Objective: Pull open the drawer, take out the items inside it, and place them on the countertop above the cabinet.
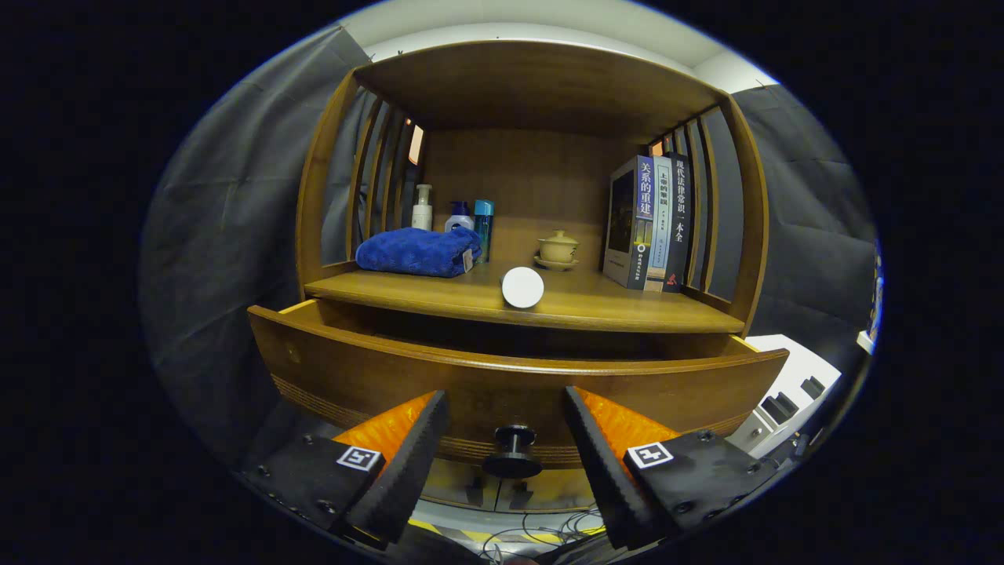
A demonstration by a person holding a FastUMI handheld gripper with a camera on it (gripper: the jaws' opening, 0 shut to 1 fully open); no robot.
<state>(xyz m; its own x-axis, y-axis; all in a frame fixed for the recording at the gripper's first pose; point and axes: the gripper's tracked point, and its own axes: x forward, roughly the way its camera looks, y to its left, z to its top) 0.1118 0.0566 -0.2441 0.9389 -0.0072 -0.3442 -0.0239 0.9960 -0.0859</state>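
Gripper view: gripper (506,439) open astride drawer (518,384) knob (512,451)

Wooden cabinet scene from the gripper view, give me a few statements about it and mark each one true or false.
1. The wooden drawer is pulled partly out. True.
2. The gripper is shut on the round dark drawer knob. False: the fingers stand open, with the knob between them and untouched.
3. A folded blue towel lies on the wooden countertop. True.
4. The standing books lean against the towel. False: they stand at the far end of the countertop from it.
5. The small lidded ceramic cup on a saucer stands inside the drawer. False: it stands on the countertop, behind a white round-ended object.
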